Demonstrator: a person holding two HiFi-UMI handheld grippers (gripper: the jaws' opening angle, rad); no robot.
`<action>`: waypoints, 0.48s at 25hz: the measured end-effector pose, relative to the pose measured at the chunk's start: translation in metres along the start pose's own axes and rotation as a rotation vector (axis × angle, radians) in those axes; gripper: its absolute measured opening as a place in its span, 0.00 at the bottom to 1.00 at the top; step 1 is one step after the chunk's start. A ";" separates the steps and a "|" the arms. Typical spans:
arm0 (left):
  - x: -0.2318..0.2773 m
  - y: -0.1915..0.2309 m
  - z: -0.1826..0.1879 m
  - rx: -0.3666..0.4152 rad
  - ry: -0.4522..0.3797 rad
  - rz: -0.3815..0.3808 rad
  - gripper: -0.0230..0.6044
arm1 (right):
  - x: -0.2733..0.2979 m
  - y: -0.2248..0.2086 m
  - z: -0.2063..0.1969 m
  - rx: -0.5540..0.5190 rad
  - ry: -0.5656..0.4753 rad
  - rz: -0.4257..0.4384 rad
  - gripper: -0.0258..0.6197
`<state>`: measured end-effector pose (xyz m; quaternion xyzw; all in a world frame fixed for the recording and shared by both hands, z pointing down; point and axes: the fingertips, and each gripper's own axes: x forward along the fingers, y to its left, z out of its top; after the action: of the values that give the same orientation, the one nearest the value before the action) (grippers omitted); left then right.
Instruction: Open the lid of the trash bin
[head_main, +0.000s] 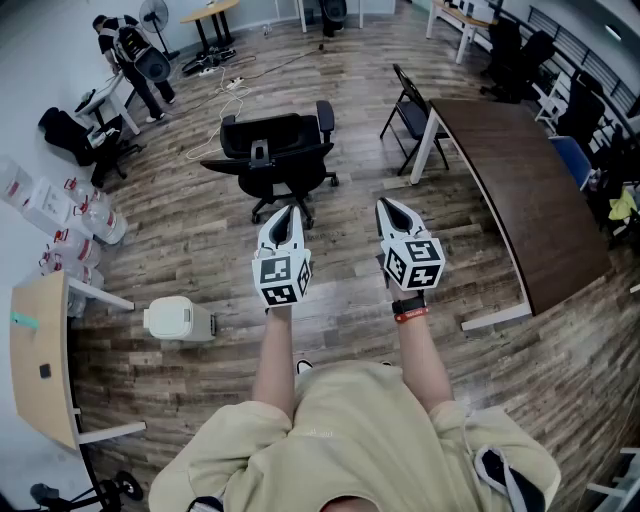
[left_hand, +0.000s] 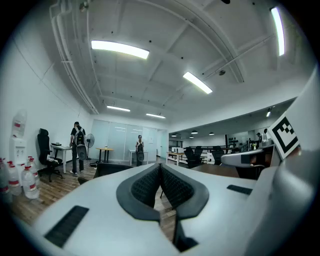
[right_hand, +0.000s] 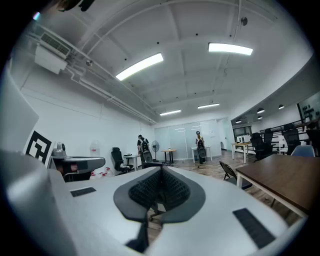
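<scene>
Both your left tool (head_main: 288, 212) and right tool (head_main: 388, 206) are pinched together on nothing; the trash bin (head_main: 180, 323) sits on the floor (head_main: 345, 300) well off to your left, lid (head_main: 166, 316) down; reach blind with jaws together and you could nudge the bin instead of catching its lid.

black office chair (head_main: 275, 150): mid-floor | folding chair (head_main: 410, 115): by dark bench (head_main: 530, 190) far-left corner | water bottles (head_main: 90, 222): left wall

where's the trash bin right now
In the head view, the small white lidded trash bin stands on the wood floor to the person's left, between the left hand-held gripper and the pale wooden desk at the picture's left edge.
</scene>
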<state>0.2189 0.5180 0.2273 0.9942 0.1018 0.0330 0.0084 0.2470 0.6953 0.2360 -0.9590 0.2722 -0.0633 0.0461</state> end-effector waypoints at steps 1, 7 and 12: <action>-0.001 0.008 -0.001 0.002 0.000 0.001 0.08 | 0.006 0.006 -0.001 0.002 -0.001 0.003 0.06; -0.012 0.072 -0.010 -0.003 0.020 0.032 0.08 | 0.056 0.055 -0.010 0.028 0.009 0.048 0.06; -0.046 0.146 -0.014 -0.030 0.035 0.115 0.08 | 0.101 0.133 -0.014 0.036 0.009 0.166 0.06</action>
<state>0.2023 0.3657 0.2416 0.9975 0.0440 0.0525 0.0195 0.2617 0.5285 0.2428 -0.9319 0.3497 -0.0686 0.0674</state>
